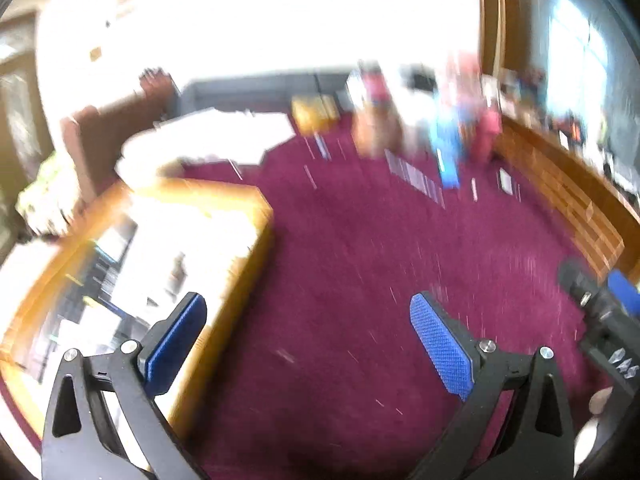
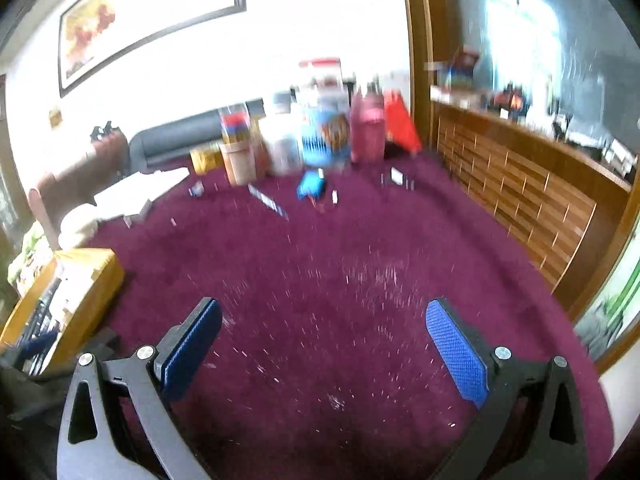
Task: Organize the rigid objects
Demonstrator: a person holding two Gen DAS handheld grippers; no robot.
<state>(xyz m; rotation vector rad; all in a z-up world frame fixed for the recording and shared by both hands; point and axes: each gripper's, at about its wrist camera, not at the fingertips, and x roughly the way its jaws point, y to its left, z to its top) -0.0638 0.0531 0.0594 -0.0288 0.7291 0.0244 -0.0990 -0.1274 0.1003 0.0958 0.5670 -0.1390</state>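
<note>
- Left wrist view is pretty smeared, but the left gripper (image 1: 308, 336) has its fingers (image 1: 442, 346) spread wide with nothing between them, just hanging over the maroon tabletop (image 1: 340, 260).
- Wooden tray (image 1: 240, 248) sits right at the left finger, with some white and dark stuff inside; too blurry to name any of it.
- Right wrist view: right gripper (image 2: 324, 350) is the same deal, fingers (image 2: 456, 350) wide apart and empty, over bare maroon cloth.
- The things to sort are at the far end of the tabletop: a bunch of jars and bottles (image 2: 304, 136) standing together, including a pinkish one (image 2: 368, 132) and a tan cup (image 2: 239, 162).
- A small blue object (image 2: 311, 188) lies just in front of them, plus a few little flat pieces (image 2: 268, 202) scattered nearby.
- Both grippers are well apart from that cluster.
- Wood-panelled counter (image 2: 520, 192) runs along the right side.
</note>
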